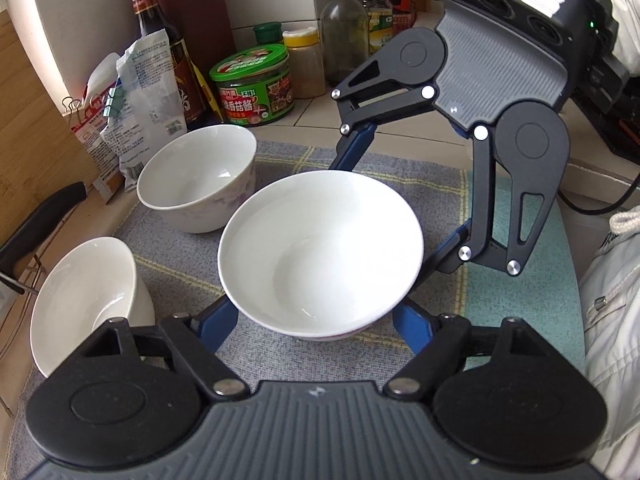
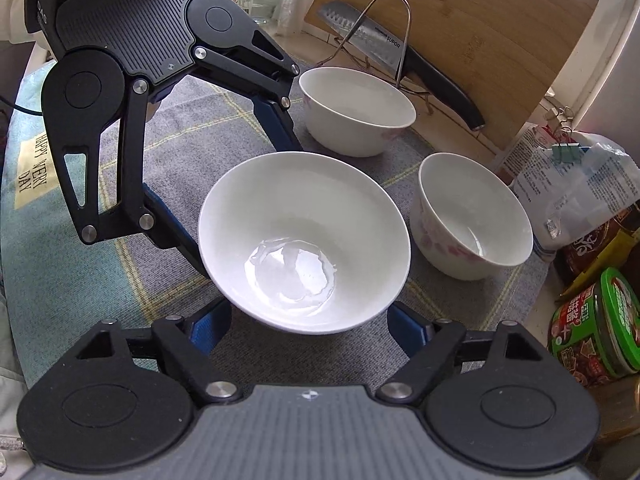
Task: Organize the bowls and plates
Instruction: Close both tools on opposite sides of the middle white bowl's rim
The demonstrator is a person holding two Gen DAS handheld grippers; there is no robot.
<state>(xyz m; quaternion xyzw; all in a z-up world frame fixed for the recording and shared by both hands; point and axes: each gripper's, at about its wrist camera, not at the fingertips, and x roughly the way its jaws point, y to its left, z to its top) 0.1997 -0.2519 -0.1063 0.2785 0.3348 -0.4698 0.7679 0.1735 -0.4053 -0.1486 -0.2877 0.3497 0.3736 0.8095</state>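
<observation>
Mat, grey-checked, bears three bowls among condiments.

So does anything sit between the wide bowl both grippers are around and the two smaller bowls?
Nothing visible: only bare grey mat lies between the wide bowl and the floral bowl or the far bowl.

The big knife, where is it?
The knife rests in a wire rack against the wooden cutting board, at the top of the right wrist view, just behind the far bowl.
</observation>
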